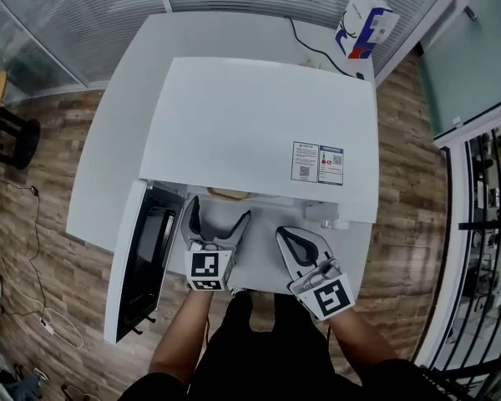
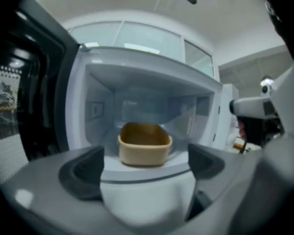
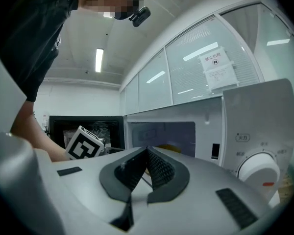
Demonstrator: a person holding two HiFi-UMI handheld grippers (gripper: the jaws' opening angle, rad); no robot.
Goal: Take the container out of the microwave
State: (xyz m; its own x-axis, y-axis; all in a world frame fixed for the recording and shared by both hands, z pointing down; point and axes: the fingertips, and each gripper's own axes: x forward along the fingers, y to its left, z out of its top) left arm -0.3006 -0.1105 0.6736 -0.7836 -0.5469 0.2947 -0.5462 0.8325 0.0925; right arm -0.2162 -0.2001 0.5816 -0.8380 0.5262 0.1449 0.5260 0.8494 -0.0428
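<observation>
Left gripper (image 1: 220, 215) comes first as I read across my head view: it points into the mouth of the microwave (image 1: 259, 124), whose door (image 1: 142, 261) hangs swung out on its left. Its jaws stand wide apart with nothing pressed between the pads, and the left gripper view confirms it, the two dark fingertips (image 2: 85, 170) splayed to either side of the frame. Framed in the gap between them, further in, I see the container (image 2: 145, 143), a tan, rounded-rectangular tub standing upright on the cavity floor near the front edge. It is clear of both jaws, ahead of them and roughly centred on the gripper's line. From above only a thin tan sliver of it (image 1: 228, 194) shows under the front lip of the microwave's top, just beyond the left gripper's tips. To the right, the right gripper (image 1: 282, 234) hangs in front of the control side of the microwave, beside the left one and not touching it. In the right gripper view its ribbed pads (image 3: 154, 168) meet tip to tip with nothing caught between them. Past them I see a yellowish glimpse of the container (image 3: 169, 148) in the cavity, off to that gripper's left, and a white dial (image 3: 258, 173) at the right. A paper bag (image 1: 366, 23) stands on the table (image 1: 121, 132) behind the microwave, at its far right corner.
</observation>
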